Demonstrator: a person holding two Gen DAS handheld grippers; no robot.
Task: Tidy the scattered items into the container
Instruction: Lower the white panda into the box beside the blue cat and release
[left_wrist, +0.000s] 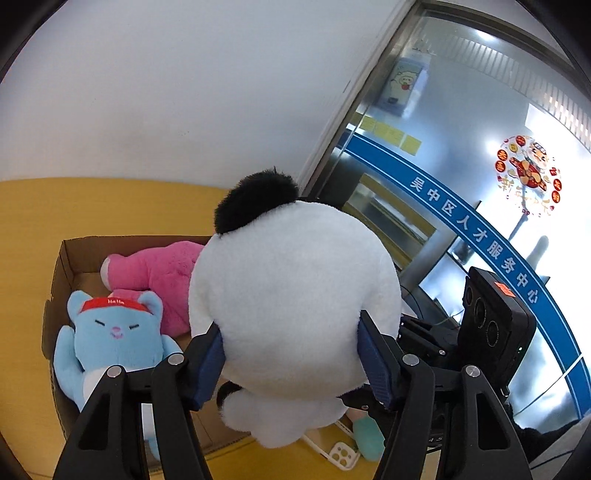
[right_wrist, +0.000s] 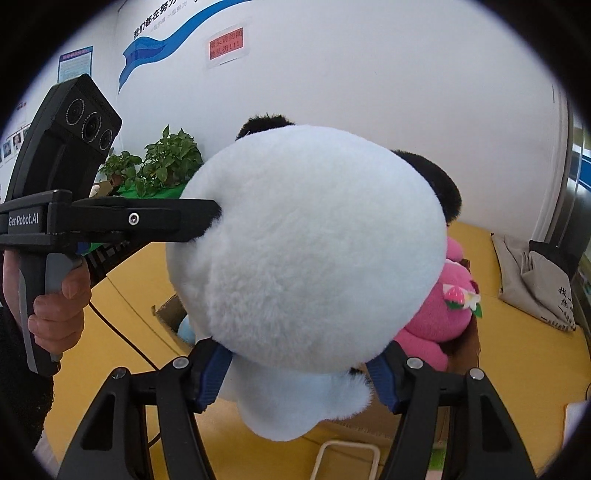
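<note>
A large white panda plush (left_wrist: 295, 280) with black ears hangs above an open cardboard box (left_wrist: 62, 266). My left gripper (left_wrist: 291, 332) is shut on it, blue pads pressed into both sides of its round head. The right gripper (right_wrist: 299, 354) is also shut on the same plush (right_wrist: 306, 243), lower on the head. In the right wrist view the left gripper (right_wrist: 207, 218) digs into the plush from the left, held by a hand (right_wrist: 59, 306). Inside the box lie a pink plush (left_wrist: 162, 273) and a blue cat plush (left_wrist: 110, 332) with a red headband.
The box stands on a yellow mat (right_wrist: 517, 354) by a white wall. A glass door (left_wrist: 461, 155) is at the right. A white phone case (left_wrist: 343, 456) and a teal item (left_wrist: 369, 439) lie near the box. Potted plants (right_wrist: 162, 162) and a grey bag (right_wrist: 535, 280) sit farther off.
</note>
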